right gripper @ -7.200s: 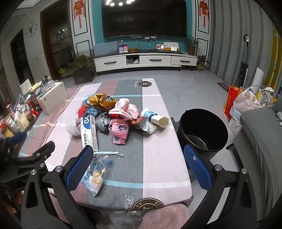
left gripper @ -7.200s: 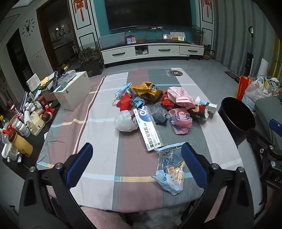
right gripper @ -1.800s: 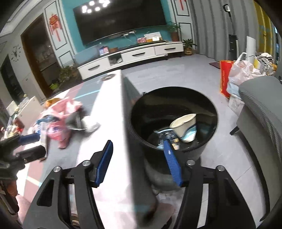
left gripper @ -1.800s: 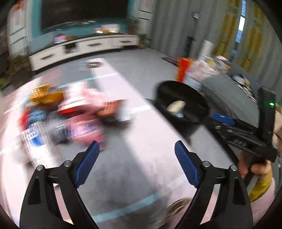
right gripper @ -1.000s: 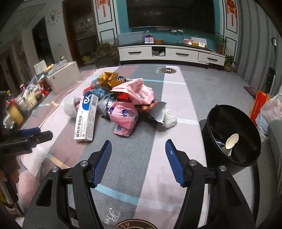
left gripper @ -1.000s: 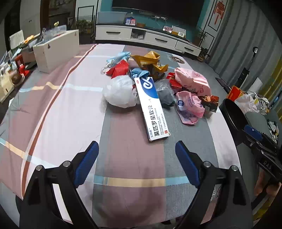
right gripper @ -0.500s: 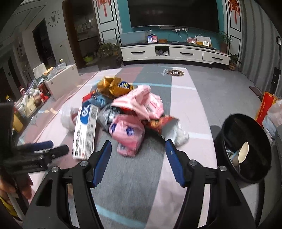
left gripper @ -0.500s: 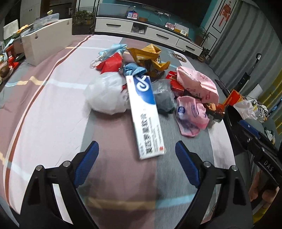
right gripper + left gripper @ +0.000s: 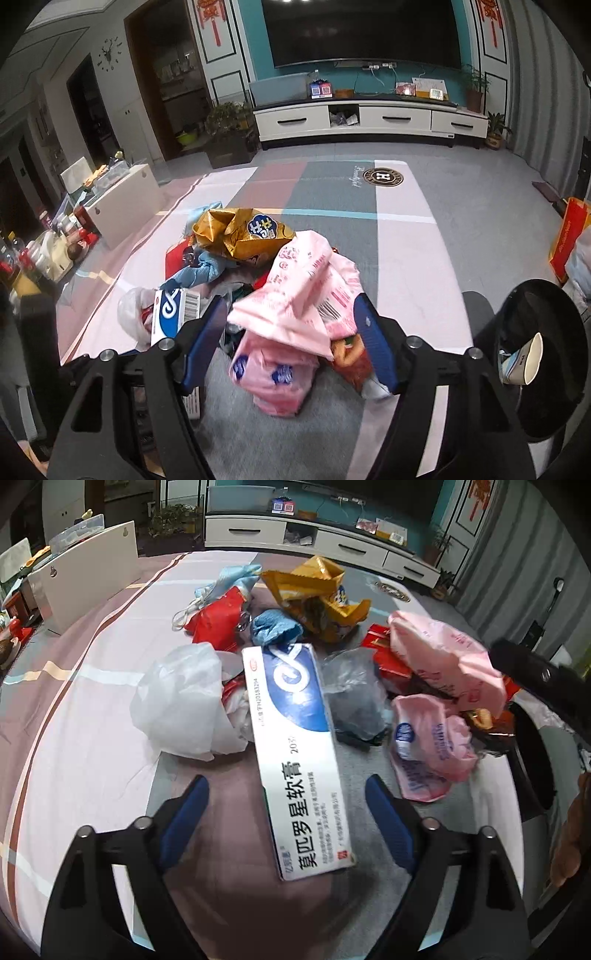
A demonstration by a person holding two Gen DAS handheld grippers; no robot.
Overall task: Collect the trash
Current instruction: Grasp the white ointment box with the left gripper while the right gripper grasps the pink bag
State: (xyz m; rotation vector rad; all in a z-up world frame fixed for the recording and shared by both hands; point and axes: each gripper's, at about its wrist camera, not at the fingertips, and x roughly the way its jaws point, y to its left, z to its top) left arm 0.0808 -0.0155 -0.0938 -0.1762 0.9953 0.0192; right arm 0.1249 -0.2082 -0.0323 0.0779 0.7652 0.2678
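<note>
- The left gripper (image 9: 286, 805), with black arms and blue finger pads, is held wide apart and grips nothing; the near end of a long white and blue cardboard ointment box (image 9: 297, 753) lies between its fingers on the striped pink and grey tablecloth (image 9: 85, 738).
- A crumpled white plastic bag (image 9: 184, 705) is seen touching the box on its left, and a grey translucent plastic bag (image 9: 354, 698) on its right.
- Beyond the box, a blue crumpled glove (image 9: 275, 626), a red wrapper (image 9: 218, 622) and a torn golden yellow snack bag (image 9: 314, 594) are piled together.
- The right gripper (image 9: 290, 341) is spread wide and empty, and a large pale pink plastic bag (image 9: 303, 295) is framed between its fingers.
- A smaller pink printed packet (image 9: 275, 376) lies just below that bag.
- A round black waste bin (image 9: 539, 354) is placed beside the table's right edge, and a white paper cup (image 9: 524, 360) is seen inside it.
</note>
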